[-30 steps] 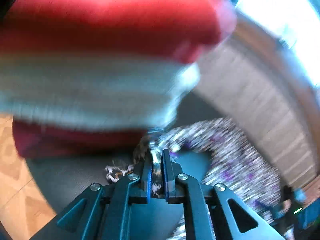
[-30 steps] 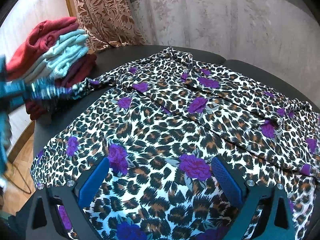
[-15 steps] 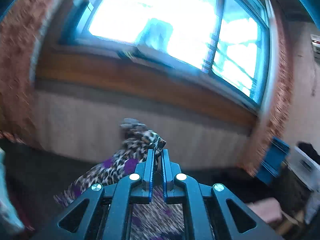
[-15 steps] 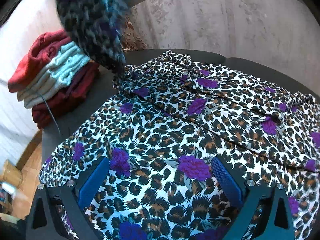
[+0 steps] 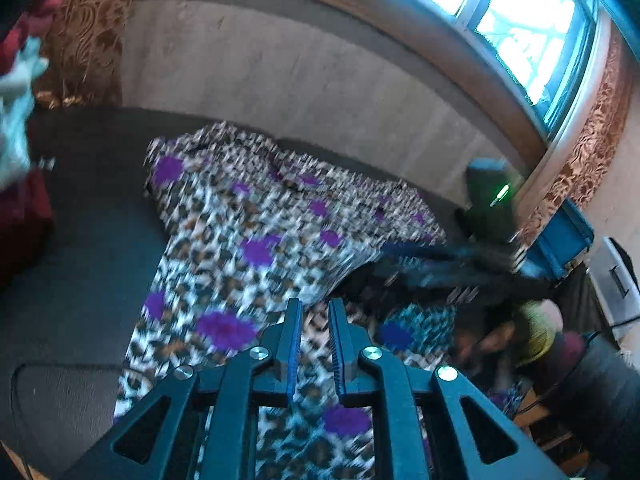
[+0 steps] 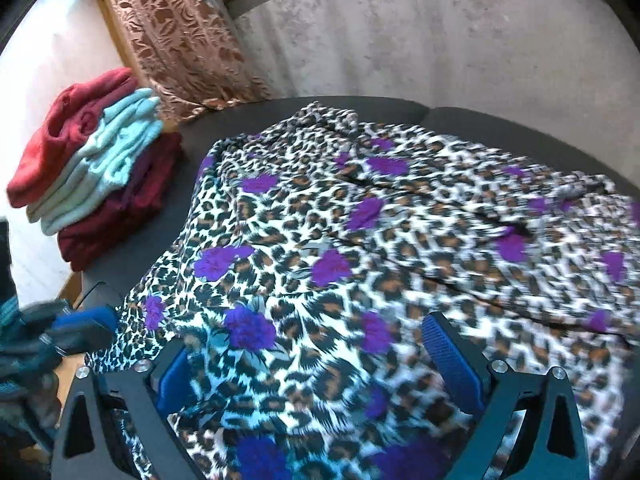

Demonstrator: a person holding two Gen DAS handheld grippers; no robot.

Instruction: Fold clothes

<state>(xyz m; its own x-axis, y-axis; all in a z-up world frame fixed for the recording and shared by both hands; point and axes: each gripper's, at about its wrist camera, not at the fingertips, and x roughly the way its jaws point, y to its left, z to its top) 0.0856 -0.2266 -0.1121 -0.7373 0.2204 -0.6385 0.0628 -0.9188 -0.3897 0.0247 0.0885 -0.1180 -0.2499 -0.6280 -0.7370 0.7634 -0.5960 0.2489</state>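
- Right gripper [image 6: 320, 360] spreads wide over the leopard-print garment [image 6: 400, 240].
- Stack of 3 folded sweaters [image 6: 96, 168] sits far ahead-left.

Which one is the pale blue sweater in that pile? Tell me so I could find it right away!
Look at the dark grey couch and find the stack of folded clothes at its left end, beside the patterned brown curtain. The pale blue knitted sweater is the middle layer. It is the only light-coloured piece, sandwiched between a red sweater on top and a dark maroon one underneath.
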